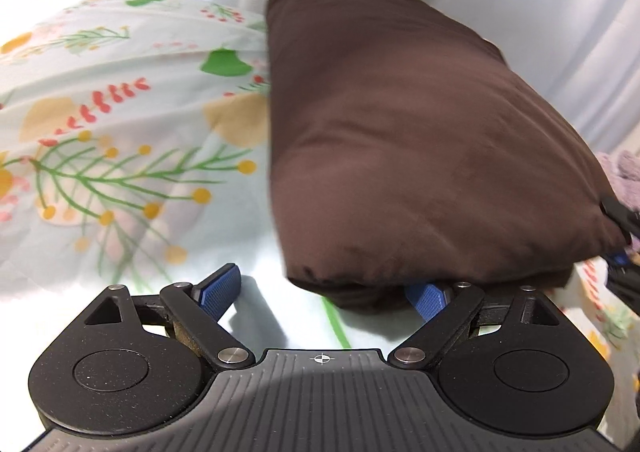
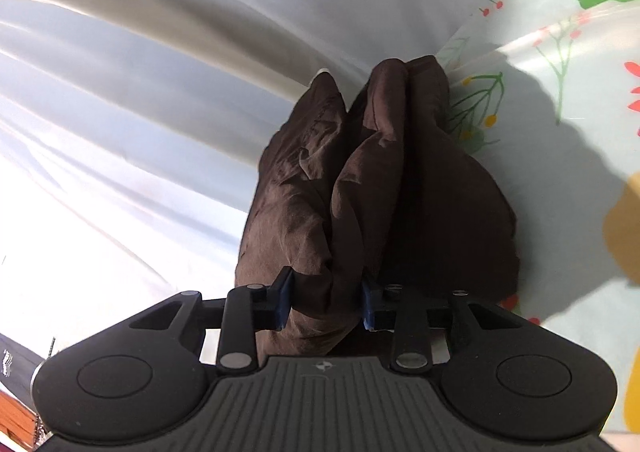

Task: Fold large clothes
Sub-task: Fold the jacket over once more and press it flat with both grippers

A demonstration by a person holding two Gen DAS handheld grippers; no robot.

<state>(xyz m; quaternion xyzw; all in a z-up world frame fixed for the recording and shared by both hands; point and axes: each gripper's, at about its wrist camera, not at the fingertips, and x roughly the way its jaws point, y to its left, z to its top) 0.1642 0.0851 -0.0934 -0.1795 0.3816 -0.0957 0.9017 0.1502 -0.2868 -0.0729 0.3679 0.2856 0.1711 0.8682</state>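
Our right hand-held gripper [image 2: 326, 302] clenches 1 thick bunch of the folded brown garment [image 1: 420, 124] on the floral sheet [image 1: 120, 172]; the left hand-held gripper [image 1: 320, 292] gapes (nothing pinched). We should slide it squarely beneath before lifting.

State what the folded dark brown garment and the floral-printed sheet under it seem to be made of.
Folded dark brown garment: probably a soft, matte woven cloth such as cotton; it creases finely and bunches in thick folds.
Floral-printed sheet: thin, smooth fabric with a faint sheen; possibly cotton or polyester, which the look leaves open.
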